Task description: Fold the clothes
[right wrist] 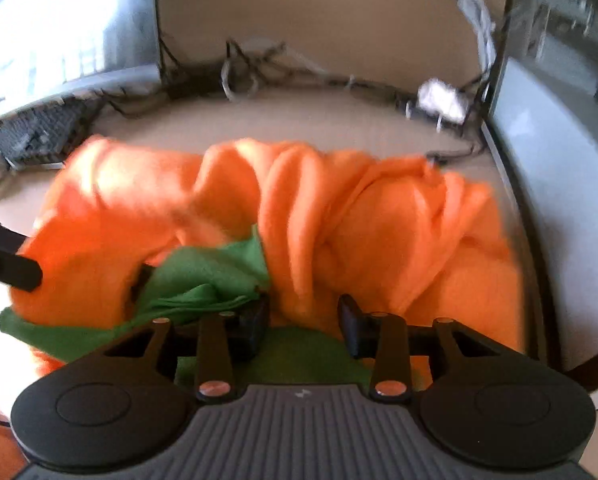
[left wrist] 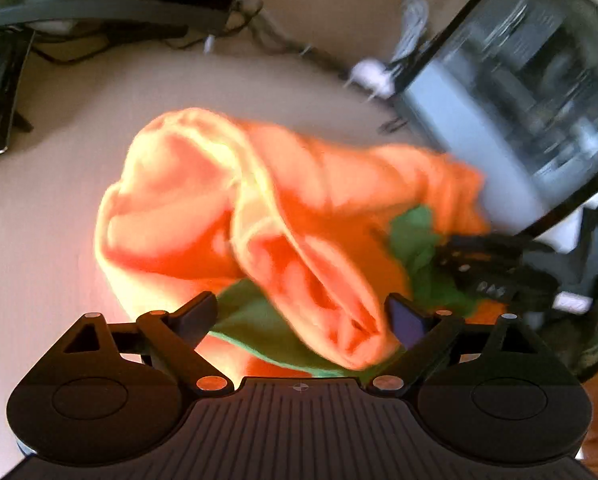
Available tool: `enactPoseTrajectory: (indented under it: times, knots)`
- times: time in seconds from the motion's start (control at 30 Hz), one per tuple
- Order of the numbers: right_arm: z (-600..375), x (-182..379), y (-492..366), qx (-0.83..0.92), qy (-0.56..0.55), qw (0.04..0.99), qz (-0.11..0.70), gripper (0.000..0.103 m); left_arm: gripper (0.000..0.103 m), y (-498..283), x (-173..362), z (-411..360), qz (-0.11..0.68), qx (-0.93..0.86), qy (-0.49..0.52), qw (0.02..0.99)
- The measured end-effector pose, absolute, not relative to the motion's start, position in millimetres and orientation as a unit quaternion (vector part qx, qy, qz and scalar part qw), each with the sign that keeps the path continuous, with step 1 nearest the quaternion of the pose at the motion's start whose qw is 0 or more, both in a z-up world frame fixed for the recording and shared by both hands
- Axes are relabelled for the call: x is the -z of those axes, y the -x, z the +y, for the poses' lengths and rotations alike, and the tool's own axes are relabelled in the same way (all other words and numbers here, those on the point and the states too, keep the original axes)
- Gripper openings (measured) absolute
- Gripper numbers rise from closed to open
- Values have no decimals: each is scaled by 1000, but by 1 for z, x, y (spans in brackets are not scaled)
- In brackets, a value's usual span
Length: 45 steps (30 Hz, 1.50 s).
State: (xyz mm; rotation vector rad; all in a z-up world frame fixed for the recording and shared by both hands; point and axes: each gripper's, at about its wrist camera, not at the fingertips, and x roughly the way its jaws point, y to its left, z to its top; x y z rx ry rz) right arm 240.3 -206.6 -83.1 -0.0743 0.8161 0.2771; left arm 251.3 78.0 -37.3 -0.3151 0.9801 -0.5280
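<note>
An orange garment [left wrist: 203,200] with a green lining [left wrist: 251,320] lies bunched on the beige table [left wrist: 39,220]. My left gripper [left wrist: 305,316] stands wide open at the garment's near edge. An orange fold lies loosely between its fingers, and the pads do not touch it. In the right wrist view the same orange garment [right wrist: 379,220] fills the middle, with green cloth [right wrist: 203,276] at its left. My right gripper [right wrist: 303,320] is partly open over the cloth. Fabric lies in the gap but is not pinched. The picture is blurred. The right gripper [left wrist: 483,268] also shows at the garment's right end.
A keyboard [right wrist: 39,136] and a monitor [right wrist: 59,20] stand at the back left. A glass-sided computer case [left wrist: 519,80] stands close on the right of the garment. Tangled cables [right wrist: 255,68] and a white plug [right wrist: 439,100] lie along the back wall.
</note>
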Motion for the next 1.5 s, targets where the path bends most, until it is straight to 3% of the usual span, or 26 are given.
enactPoseTrajectory:
  times: [0.17, 0.2, 0.23, 0.3, 0.43, 0.6, 0.7, 0.83, 1.17, 1.43, 1.47, 1.5]
  knots:
    - [-220, 37, -230, -144, 4, 932, 332, 47, 96, -262, -9, 87, 360, 279, 165, 875]
    - [-220, 34, -234, -143, -1, 937, 318, 53, 97, -271, -9, 84, 353, 282, 172, 876]
    - [-219, 32, -240, -140, -8, 942, 306, 63, 97, -282, -6, 78, 353, 281, 176, 875]
    - [-216, 40, -261, -134, -17, 946, 294, 67, 97, -307, 8, 64, 365, 277, 180, 870]
    - [-205, 93, -305, -110, -9, 923, 369, 68, 97, -338, 61, 46, 463, 241, 176, 835]
    - [-201, 106, -302, -117, 10, 918, 380, 69, 97, -312, 50, 56, 451, 232, 177, 844]
    - [-208, 82, -284, -122, 3, 921, 371, 69, 97, -279, 16, 58, 419, 239, 103, 870]
    - [-210, 48, -228, -125, 82, 927, 344, 82, 97, -234, -4, 46, 393, 264, -15, 880]
    - [-195, 75, -122, -13, 194, 889, 414, 82, 98, -186, 35, 39, 393, 259, -58, 880]
    - [-184, 109, -135, 23, 265, 900, 345, 81, 98, -166, 32, 29, 388, 177, -90, 900]
    - [-189, 112, -140, 29, 255, 905, 340, 80, 98, -164, 33, 26, 389, 163, -91, 902]
    - [-196, 110, -141, 31, 233, 912, 336, 72, 98, -163, 34, 23, 390, 151, -90, 904]
